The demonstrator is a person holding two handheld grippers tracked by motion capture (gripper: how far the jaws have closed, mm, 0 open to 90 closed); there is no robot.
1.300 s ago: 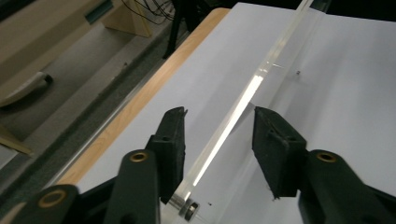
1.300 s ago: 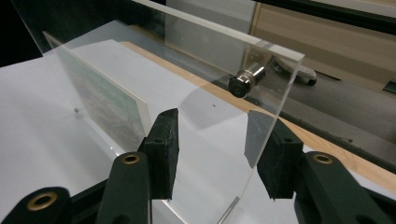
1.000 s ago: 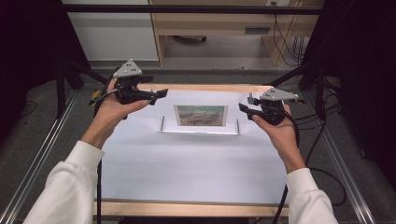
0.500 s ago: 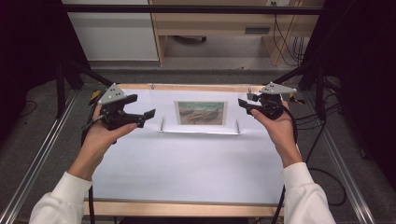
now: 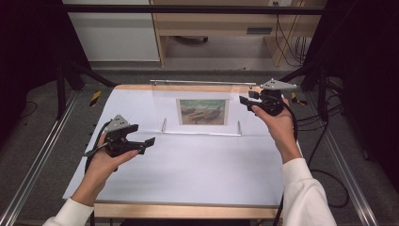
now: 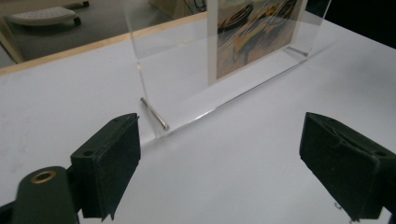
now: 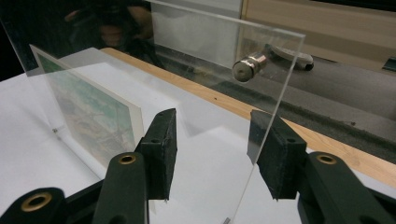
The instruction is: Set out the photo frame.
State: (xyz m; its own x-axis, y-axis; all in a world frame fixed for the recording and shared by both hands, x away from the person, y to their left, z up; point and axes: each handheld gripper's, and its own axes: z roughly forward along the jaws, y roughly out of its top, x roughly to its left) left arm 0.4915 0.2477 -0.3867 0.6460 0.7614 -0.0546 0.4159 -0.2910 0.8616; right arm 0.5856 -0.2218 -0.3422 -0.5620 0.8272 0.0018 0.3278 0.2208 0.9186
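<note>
A clear acrylic picture frame (image 5: 164, 106) stands upright at the back of the white table, with a painted boat picture (image 5: 202, 112) in its middle. My right gripper (image 5: 247, 99) is at the frame's right edge. In the right gripper view its jaws (image 7: 212, 149) straddle that clear edge (image 7: 280, 93) with a gap, below a metal standoff (image 7: 245, 67). My left gripper (image 5: 142, 134) hovers low over the table, left of and nearer than the frame. Its jaws (image 6: 219, 163) have just been opening and hold nothing. The frame's left corner and foot pin (image 6: 154, 113) lie ahead of them.
White paper (image 5: 197, 169) covers the table, with a wooden edge (image 5: 188, 210) at the front. Aluminium rails (image 5: 33, 165) run along both sides. Cables (image 5: 324, 141) hang at the right. Wooden furniture (image 5: 221, 28) stands behind the table.
My left hand has come down and towards me from the back left corner, away from the frame. The right hand has edged slightly towards the back at the frame's right edge.
</note>
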